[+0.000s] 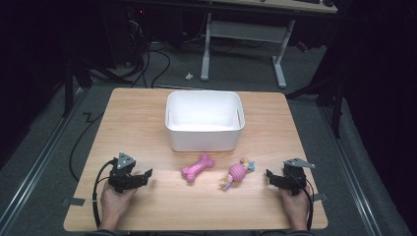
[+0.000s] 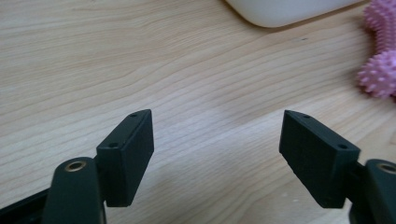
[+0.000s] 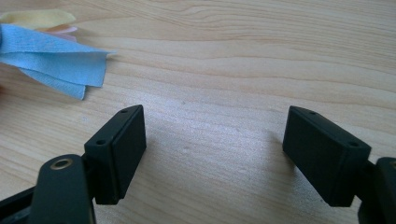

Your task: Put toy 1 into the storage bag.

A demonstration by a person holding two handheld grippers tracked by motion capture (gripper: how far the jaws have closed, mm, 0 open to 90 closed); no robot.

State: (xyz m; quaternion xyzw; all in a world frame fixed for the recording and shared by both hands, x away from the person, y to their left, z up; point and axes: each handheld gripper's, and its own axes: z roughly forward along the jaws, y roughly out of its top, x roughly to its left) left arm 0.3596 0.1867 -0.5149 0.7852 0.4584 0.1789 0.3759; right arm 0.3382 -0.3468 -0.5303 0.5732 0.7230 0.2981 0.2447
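A white plastic bin (image 1: 204, 121) stands on the wooden table (image 1: 137, 118), a little behind its middle. In front of it lie a pink spiky bone toy (image 1: 197, 167) and a pink ball toy with cloth tails (image 1: 237, 173). My left gripper (image 1: 146, 175) rests near the front left, open, with bare wood between its jaws; the bone toy (image 2: 379, 51) and the bin's corner (image 2: 285, 11) show at the top right of the left gripper view. My right gripper (image 1: 269, 175) rests at the front right, open and empty; blue cloth tails (image 3: 51, 59) lie at the upper left of its view.
Bare wood surrounds both grippers, and the table's front edge (image 1: 196, 229) runs just behind the person's hands. A desk frame (image 1: 243, 44) and cables (image 1: 147, 64) stand on the dark floor beyond the table.
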